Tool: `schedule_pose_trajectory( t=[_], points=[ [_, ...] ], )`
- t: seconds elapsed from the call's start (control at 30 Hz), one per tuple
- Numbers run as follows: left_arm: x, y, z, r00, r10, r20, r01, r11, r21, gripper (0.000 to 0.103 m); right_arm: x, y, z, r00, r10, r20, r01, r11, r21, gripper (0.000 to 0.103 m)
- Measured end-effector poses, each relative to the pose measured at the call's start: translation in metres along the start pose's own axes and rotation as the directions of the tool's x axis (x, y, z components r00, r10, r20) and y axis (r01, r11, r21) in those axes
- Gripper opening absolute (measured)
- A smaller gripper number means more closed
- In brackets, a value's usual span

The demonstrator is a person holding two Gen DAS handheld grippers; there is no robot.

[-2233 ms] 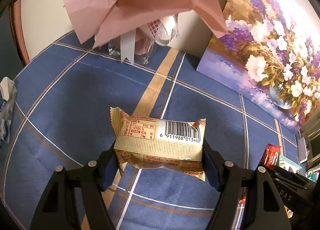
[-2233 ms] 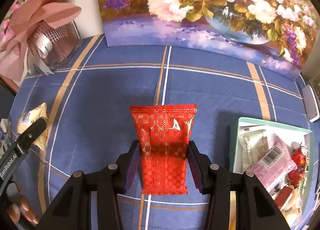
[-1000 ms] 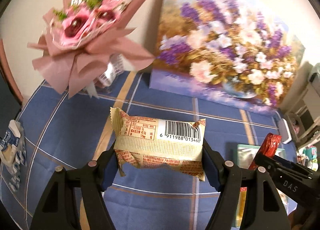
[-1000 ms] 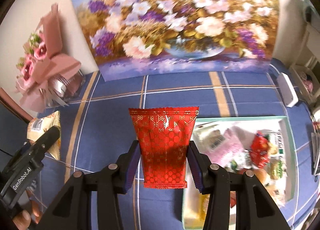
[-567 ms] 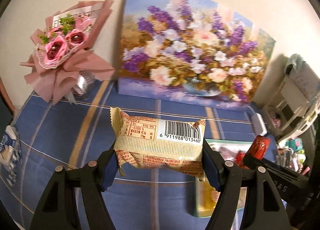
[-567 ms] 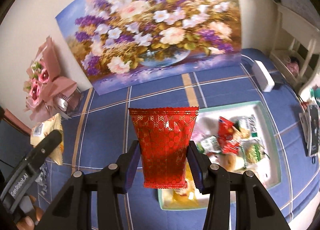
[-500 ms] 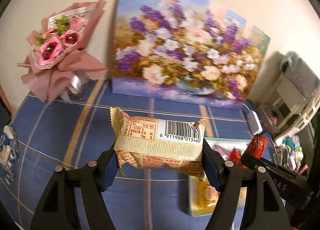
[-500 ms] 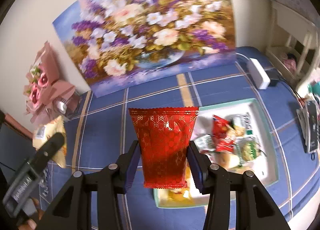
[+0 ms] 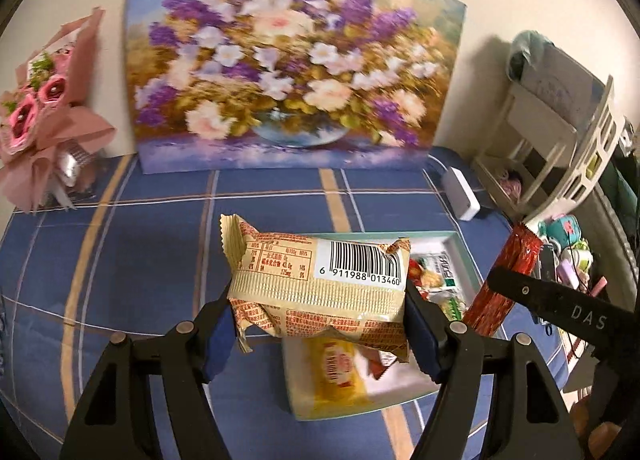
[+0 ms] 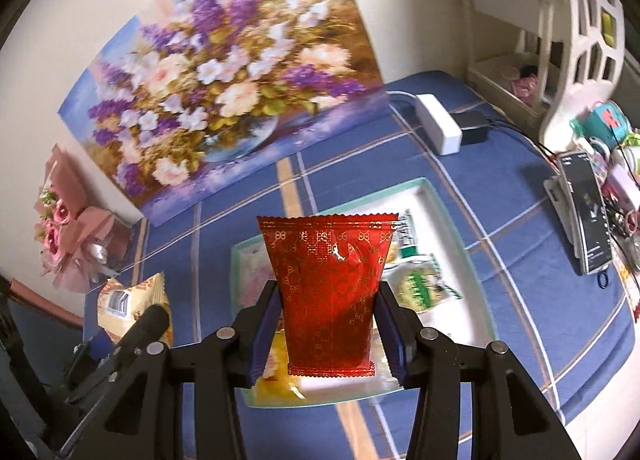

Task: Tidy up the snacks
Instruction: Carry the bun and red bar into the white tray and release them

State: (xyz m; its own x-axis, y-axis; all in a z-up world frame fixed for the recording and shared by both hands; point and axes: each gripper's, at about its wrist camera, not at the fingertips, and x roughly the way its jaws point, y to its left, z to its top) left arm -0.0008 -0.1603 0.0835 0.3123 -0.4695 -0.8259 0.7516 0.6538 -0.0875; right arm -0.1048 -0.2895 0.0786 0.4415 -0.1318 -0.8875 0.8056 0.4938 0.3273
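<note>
My left gripper (image 9: pixel 318 326) is shut on a beige snack packet (image 9: pixel 320 284) with a barcode, held crosswise above the near left part of the pale green tray (image 9: pixel 466 256). My right gripper (image 10: pixel 327 334) is shut on a red snack packet (image 10: pixel 330 292) with gold print, held upright over the tray (image 10: pixel 456 220). Several snacks lie in the tray, among them a yellow packet (image 9: pixel 336 372) and a green-and-white packet (image 10: pixel 420 286). The red packet (image 9: pixel 506 280) and the right gripper's finger show at the right of the left wrist view; the beige packet (image 10: pixel 132 300) shows at the left of the right wrist view.
A blue checked cloth (image 9: pixel 120 260) covers the table. A flower painting (image 9: pixel 288 72) leans on the back wall, with a pink bouquet (image 9: pixel 48 112) to its left. A white adapter (image 10: pixel 438 128), a phone (image 10: pixel 588 212) and a white rack (image 9: pixel 560 148) stand at the right.
Both grippers have carried their packets to the right across the table. The tray, earlier off to the right, now lies directly under them. The bouquet has slid to the left edge.
</note>
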Motion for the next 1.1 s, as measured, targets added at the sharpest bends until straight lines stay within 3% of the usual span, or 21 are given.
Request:
schedule_pose_trajectory(
  t=[0.23, 0.6, 1.1],
  points=[
    [0.032, -0.016, -0.007, 0.998, -0.033, -0.059, 0.033, 0.999, 0.011, 0.075, 0.028, -0.028, -0.001, 0.997, -0.009, -0.081, 0.013, 0.999, 0.045, 0.05],
    [0.089, -0.019, -0.024, 0.985, -0.084, -0.153, 0.08, 0.996, -0.033, 0.075, 0.079, -0.038, -0.006, 0.981, 0.008, -0.194, 0.005, 0.998, 0.067, 0.05],
    [0.109, -0.031, -0.028, 0.977, -0.066, -0.203, 0.068, 0.998, 0.002, 0.077, 0.088, -0.048, 0.002, 0.979, 0.041, -0.201, -0.019, 0.994, 0.107, 0.052]
  ],
)
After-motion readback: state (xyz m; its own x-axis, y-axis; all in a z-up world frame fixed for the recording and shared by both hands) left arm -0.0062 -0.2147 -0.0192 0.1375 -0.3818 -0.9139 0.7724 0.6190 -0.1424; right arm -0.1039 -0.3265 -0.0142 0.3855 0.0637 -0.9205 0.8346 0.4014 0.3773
